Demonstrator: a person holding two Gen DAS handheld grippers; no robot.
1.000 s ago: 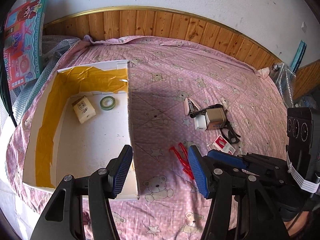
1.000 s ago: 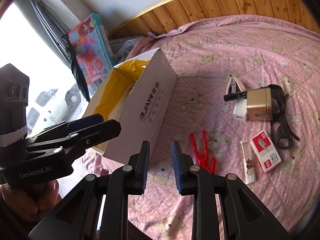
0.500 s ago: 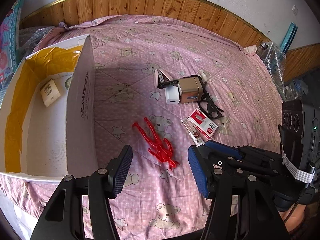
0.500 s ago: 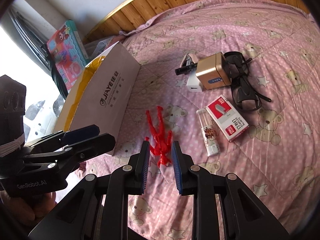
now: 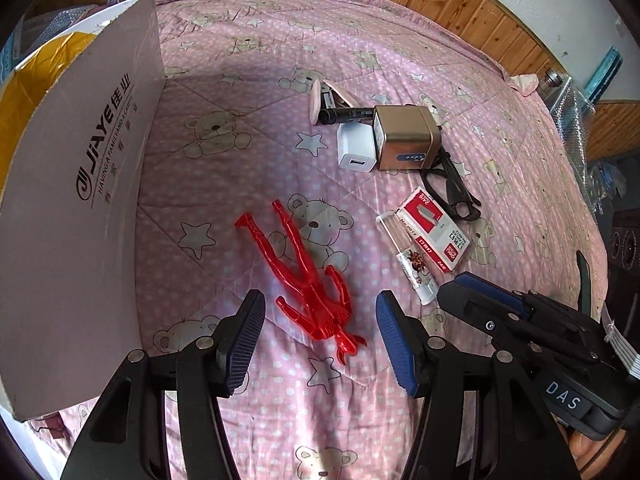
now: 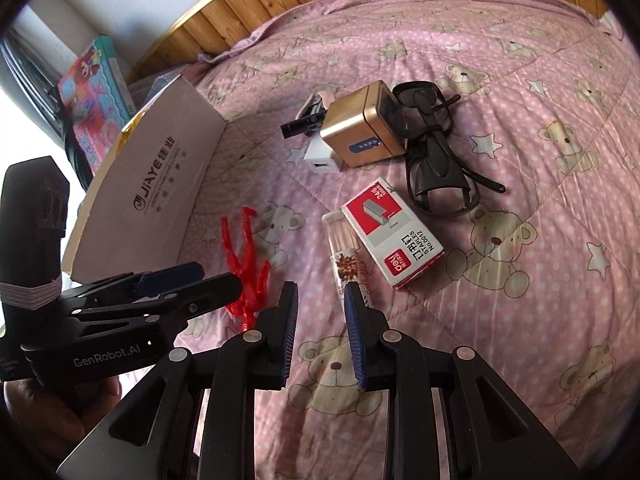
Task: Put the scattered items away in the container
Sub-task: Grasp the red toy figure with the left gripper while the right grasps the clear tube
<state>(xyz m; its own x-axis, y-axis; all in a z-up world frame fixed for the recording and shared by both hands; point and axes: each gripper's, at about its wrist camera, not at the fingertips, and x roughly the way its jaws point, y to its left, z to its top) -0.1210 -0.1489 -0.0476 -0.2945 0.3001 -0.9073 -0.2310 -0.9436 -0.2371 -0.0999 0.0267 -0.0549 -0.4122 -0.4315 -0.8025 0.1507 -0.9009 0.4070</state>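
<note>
Red plastic shows between your left gripper (image 5: pixel 320 340) fingers: in the left wrist view the red figure (image 5: pixel 308 280) lies flat on the pink bedspread (image 5: pixel 240 80), and your jaws stand wide apart on either side of its lower end, holding nothing. Left of it rises the cardboard box (image 5: pixel 80 184) wall. Farther off sit a white charger (image 5: pixel 356 152), touching a gold tin (image 5: pixel 404 138), with a black torch (image 5: pixel 344 114) behind them and dark glasses (image 5: pixel 452 188) to the right. A red staple box (image 5: pixel 434 236) lies against a clear toothpick tube (image 5: pixel 408 264).

From the right wrist view, your right gripper (image 6: pixel 320 328) is empty with a narrow gap between its pads, hovering just short of the toothpick tube (image 6: pixel 344 256). The staple box (image 6: pixel 394 236) lies beside that tube, the figure (image 6: pixel 246 268) lies left, partly behind your left gripper (image 6: pixel 172 284), and the box (image 6: pixel 156 204) stands beyond.
</note>
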